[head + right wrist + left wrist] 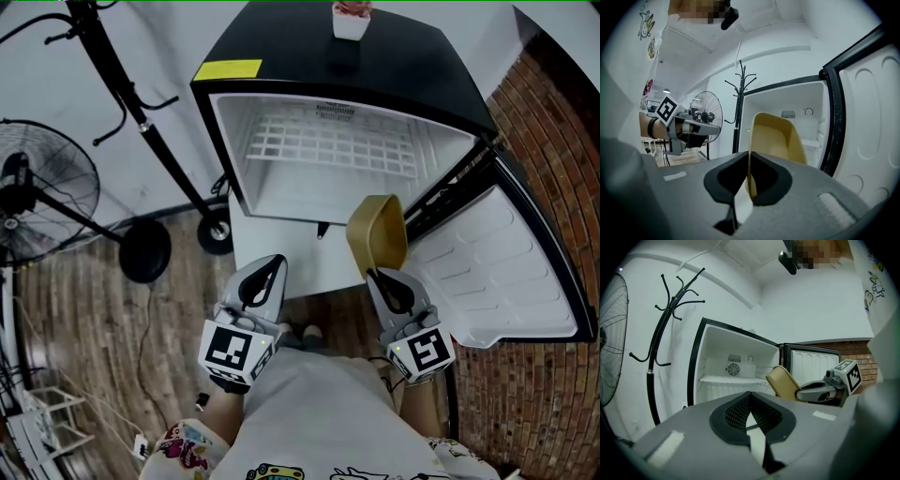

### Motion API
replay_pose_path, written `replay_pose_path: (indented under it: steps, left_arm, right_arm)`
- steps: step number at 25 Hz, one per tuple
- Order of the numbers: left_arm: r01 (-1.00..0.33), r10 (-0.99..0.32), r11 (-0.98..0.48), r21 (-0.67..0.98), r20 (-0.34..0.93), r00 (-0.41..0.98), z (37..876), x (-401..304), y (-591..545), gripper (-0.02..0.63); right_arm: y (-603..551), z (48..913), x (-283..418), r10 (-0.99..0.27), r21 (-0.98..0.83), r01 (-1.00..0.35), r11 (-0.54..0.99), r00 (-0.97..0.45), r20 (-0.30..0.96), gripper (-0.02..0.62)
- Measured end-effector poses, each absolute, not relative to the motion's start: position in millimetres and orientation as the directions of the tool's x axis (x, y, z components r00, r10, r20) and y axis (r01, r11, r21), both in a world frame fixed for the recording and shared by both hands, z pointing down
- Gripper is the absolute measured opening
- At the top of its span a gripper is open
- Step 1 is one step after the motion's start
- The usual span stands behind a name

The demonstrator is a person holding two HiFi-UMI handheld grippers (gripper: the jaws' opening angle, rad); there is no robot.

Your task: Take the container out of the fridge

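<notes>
Right gripper [380, 275] grips one wall of the tan container [377, 232], holding it tipped on edge just outside the open fridge [300, 47], near the door-side edge of its mouth, apparently to carry it clear; left gripper [270, 270] waits alongside, clenched and empty

Fridge [394, 66] mouth open — door [487, 262] (right) swung wide; coat stand [141, 122] left.

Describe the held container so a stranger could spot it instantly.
Find the black fridge with its door open. Just before its white inside, the right gripper pinches a container by one wall. It alone there is tan and open-topped.
</notes>
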State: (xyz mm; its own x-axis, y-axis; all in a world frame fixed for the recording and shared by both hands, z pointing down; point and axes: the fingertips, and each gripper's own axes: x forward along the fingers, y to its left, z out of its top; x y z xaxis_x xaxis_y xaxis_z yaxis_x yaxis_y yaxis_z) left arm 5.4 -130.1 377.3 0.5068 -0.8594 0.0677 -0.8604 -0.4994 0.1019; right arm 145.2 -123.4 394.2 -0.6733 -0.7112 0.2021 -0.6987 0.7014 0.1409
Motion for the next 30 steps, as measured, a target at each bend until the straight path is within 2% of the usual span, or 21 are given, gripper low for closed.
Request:
replay_pose_path:
  steps: [30]
  left_arm:
    - [-0.88,-0.878,-0.466,0.096,0.072,0.473,376.0,1.6,-130.3,-0.002]
  right_arm:
    - [-129.3,389.6,150.8,-0.712,0.093,-0.708,0.7,-0.683,0.166,0.015]
